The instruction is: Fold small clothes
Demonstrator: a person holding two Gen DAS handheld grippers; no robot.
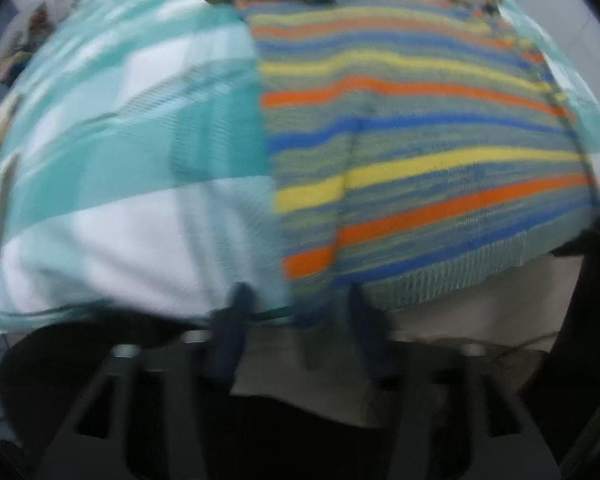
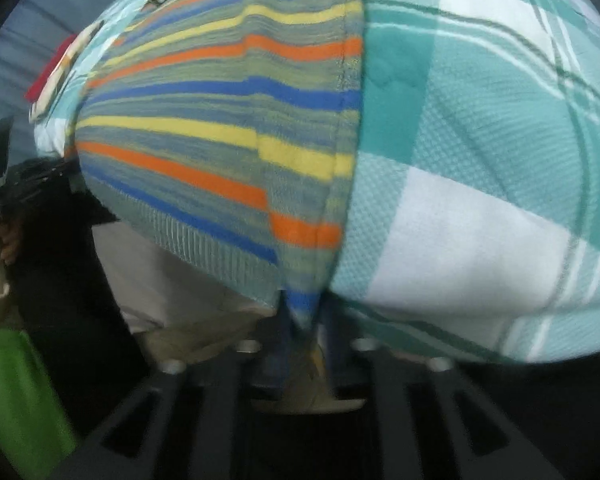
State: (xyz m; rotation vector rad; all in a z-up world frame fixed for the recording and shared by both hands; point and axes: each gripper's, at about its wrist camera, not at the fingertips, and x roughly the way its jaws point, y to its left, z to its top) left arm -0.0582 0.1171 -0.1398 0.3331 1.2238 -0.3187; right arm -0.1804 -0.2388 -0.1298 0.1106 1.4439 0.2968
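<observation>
teal-and-white checked cloth [image 1: 112, 152] covers the worktop; striped knit garment [image 1: 412, 152] lies flat on it. left tool [image 1: 296, 320] spread at its near hem; right tool [image 2: 302, 320] pinching the hem's corner.

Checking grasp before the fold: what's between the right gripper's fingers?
In the right wrist view, the right gripper has the hem corner of the striped knit garment between its fingers. Whether the pads press it, I cannot tell. The teal checked cloth lies beside it.
</observation>
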